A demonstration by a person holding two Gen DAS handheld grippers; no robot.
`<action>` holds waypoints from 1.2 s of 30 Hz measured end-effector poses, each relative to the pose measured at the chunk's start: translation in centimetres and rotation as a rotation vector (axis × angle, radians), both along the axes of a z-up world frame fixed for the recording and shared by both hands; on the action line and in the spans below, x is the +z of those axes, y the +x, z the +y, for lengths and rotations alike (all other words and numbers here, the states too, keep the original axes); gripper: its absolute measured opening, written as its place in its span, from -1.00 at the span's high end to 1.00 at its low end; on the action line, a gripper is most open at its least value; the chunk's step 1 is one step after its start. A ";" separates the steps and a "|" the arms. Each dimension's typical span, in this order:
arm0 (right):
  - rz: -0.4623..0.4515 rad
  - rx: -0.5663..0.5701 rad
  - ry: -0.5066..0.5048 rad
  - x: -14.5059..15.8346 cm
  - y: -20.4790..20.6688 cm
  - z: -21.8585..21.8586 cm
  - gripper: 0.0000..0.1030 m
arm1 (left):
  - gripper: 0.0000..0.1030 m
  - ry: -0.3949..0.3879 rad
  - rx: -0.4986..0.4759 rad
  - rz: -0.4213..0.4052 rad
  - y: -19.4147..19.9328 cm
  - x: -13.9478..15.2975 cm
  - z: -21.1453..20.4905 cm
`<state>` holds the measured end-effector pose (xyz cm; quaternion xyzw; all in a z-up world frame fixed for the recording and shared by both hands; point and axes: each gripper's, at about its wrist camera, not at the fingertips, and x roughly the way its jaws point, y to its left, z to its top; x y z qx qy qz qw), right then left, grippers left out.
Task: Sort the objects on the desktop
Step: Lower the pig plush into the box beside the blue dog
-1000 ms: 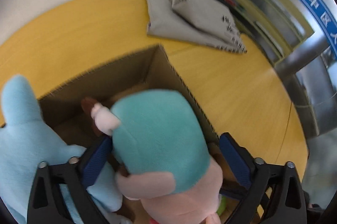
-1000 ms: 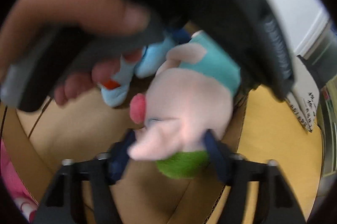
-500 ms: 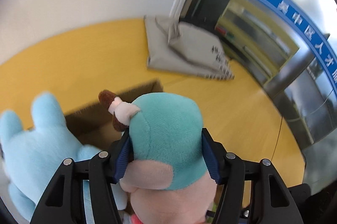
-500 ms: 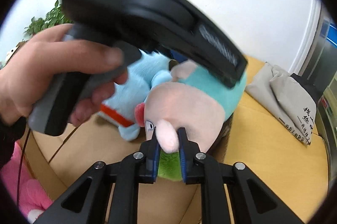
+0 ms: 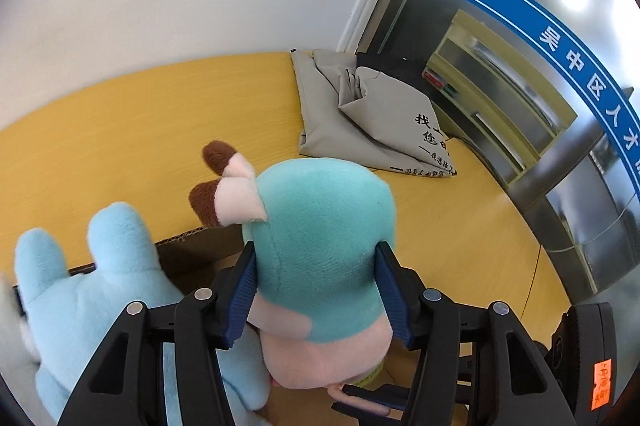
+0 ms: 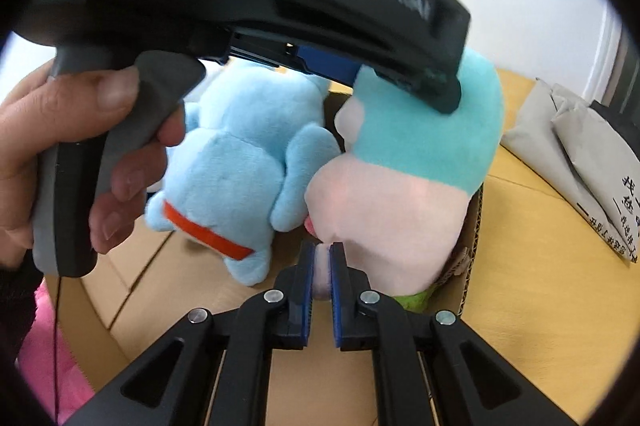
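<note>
A pink plush pig in a teal dress (image 5: 320, 246) is held above a cardboard box (image 5: 192, 254). My left gripper (image 5: 316, 290) is shut on its teal body, feet pointing up and away. In the right wrist view my right gripper (image 6: 321, 266) is shut on a small pink part of the same pig (image 6: 400, 185), near its head. A light blue plush with an orange collar (image 6: 240, 161) hangs beside the pig over the box; it also shows in the left wrist view (image 5: 100, 298). The left gripper's body fills the top of the right view.
The box (image 6: 472, 246) stands on a yellow wooden table (image 5: 120, 129). A grey folded cloth bag (image 5: 360, 113) with black print lies at the table's far side near a glass door. A pink plush (image 6: 52, 366) lies at the lower left of the right view.
Both grippers closed on the pig and lifted it up from the box. The box has dropped lower in view and the blue plush has risen beside the pig.
</note>
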<state>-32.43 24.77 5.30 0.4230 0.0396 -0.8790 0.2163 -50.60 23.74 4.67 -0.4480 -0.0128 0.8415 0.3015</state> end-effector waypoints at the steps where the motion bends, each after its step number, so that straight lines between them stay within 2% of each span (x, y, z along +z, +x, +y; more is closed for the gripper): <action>1: 0.004 0.008 -0.007 0.4 0.4 -0.2 0.87 | -0.16 -0.010 0.003 0.000 0.2 0.2 0.1; 4: 0.016 0.028 -0.025 1.7 1.5 -0.8 0.87 | -0.14 -0.037 0.023 -0.001 0.5 0.7 0.4; 5: 0.015 0.030 -0.023 2.0 1.7 -0.9 0.87 | -0.06 -0.040 0.029 -0.004 0.5 0.7 0.5; 9: -0.034 0.020 -0.034 1.5 1.9 -0.8 0.87 | -0.02 -0.075 0.054 -0.016 0.0 0.1 0.5; 10: -0.045 0.016 -0.035 1.1 1.8 -0.6 0.87 | -0.03 -0.078 0.059 -0.017 -0.2 0.0 0.5; 12: -0.043 -0.007 -0.026 -0.1 1.2 0.7 0.83 | -0.21 -0.080 0.061 -0.017 -0.4 -0.2 0.4; 13: -0.022 -0.024 -0.016 -0.3 1.0 1.3 0.74 | -0.27 -0.084 0.061 -0.015 -0.5 -0.2 0.4; 14: 0.005 -0.042 -0.003 -0.4 0.8 2.0 0.29 | -0.35 -0.090 0.061 -0.009 -0.5 -0.3 0.4; 15: 0.044 -0.060 0.012 -0.7 0.1 2.9 -0.28 | -0.47 -0.095 0.058 -0.004 -0.5 -0.3 0.4; 16: 0.082 -0.070 0.019 -1.1 -1.0 4.0 -0.48 | -0.55 -0.099 0.060 0.001 -0.5 -0.3 0.4; 17: 0.102 -0.078 0.025 -1.5 -2.3 5.0 -0.56 | -0.70 -0.104 0.067 0.003 -0.6 -0.4 0.3; 19: 0.086 -0.087 0.051 -2.1 -3.2 4.8 -0.56 | -0.81 -0.103 0.072 0.005 -0.9 -0.7 0.1; 22: 0.015 -0.106 0.106 -4.1 -5.9 4.3 -0.50 | -0.85 -0.082 0.053 -0.001 -1.3 -1.3 0.2; 23: -0.008 -0.106 0.115 -4.9 -7.0 4.6 -0.36 | -0.75 -0.073 0.038 -0.006 -1.3 -1.5 0.3; 24: -0.014 -0.111 0.135 -5.2 -7.4 4.5 -0.03 | -0.49 -0.062 0.020 -0.015 -1.3 -1.7 0.5; 25: -0.021 -0.116 0.156 -5.5 -7.8 4.4 0.08 | -0.34 -0.046 0.003 -0.025 -1.2 -1.8 0.6; 27: -0.033 -0.124 0.158 -5.8 -8.2 4.7 0.33 | -0.24 -0.044 0.001 -0.026 -1.2 -1.6 0.8; 29: -0.035 -0.132 0.121 -5.6 -8.2 5.4 0.49 | -0.19 -0.042 0.002 -0.022 -1.0 -1.4 0.8; 32: -0.006 -0.128 0.088 -4.8 -6.9 6.1 0.98 | -0.15 -0.040 0.004 -0.022 -0.4 -0.8 0.8; 36: 0.027 -0.089 0.036 -2.6 -4.7 6.8 0.98 | -0.12 -0.038 -0.011 -0.042 0.5 0.2 1.1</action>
